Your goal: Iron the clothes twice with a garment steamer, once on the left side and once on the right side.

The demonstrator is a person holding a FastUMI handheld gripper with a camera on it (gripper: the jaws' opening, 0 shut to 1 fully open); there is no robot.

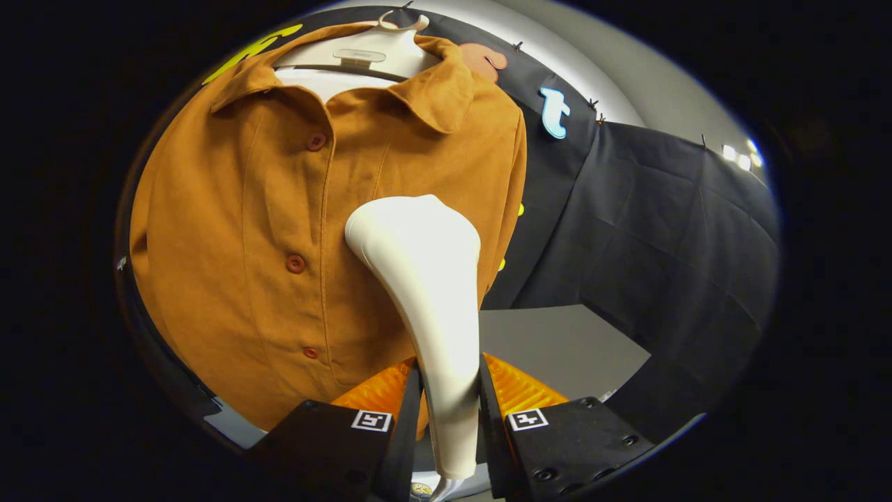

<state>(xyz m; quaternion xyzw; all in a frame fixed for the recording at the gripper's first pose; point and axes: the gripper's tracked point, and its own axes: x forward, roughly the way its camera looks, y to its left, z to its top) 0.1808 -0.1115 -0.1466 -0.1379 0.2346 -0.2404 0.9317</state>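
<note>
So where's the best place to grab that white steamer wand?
By its narrow handle, from the two flat sides, as the fingers do now, pressing on it. The white plastic steamer wand tapers there, and this leaves its wide head free, just ahead, to face the brown button-up shirt.

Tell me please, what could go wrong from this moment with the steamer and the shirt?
1. The tool grips the steamer low on its handle; the long head might tilt or slip between the fingers.
2. The head sits close to the shirt near its buttons; it could catch on one.
3. The shirt hangs on a hanger, so pushing may swing it.
</note>
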